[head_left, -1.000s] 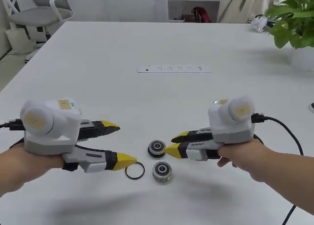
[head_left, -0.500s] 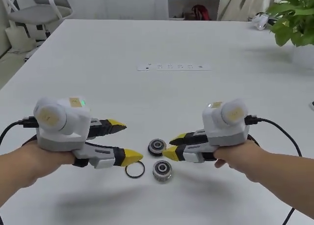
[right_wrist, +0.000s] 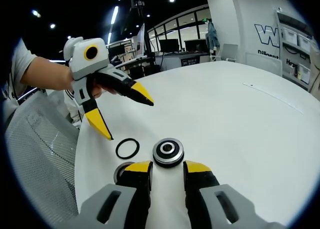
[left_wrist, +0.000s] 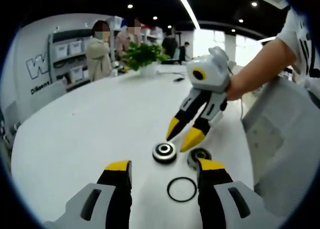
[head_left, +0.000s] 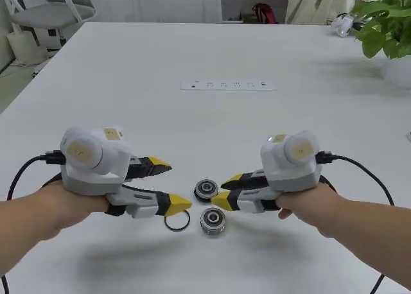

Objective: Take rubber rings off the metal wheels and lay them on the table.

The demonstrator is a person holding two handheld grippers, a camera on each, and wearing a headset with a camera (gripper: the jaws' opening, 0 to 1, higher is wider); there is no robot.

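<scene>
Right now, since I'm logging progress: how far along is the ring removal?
Done: one rubber ring lies loose on the table, beside the nearer wheel, whose rim looks bare. In hand: nothing; the left gripper and right gripper are both open, the right pointing at the farther wheel. Left: that wheel's rim looks dark, so its ring seems on.

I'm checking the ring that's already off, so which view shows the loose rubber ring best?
The left gripper view: the rubber ring lies whole and close, just ahead of its jaws. The right gripper view shows it whole but smaller; in the head view it is small, by the left gripper's jaw tip.
</scene>
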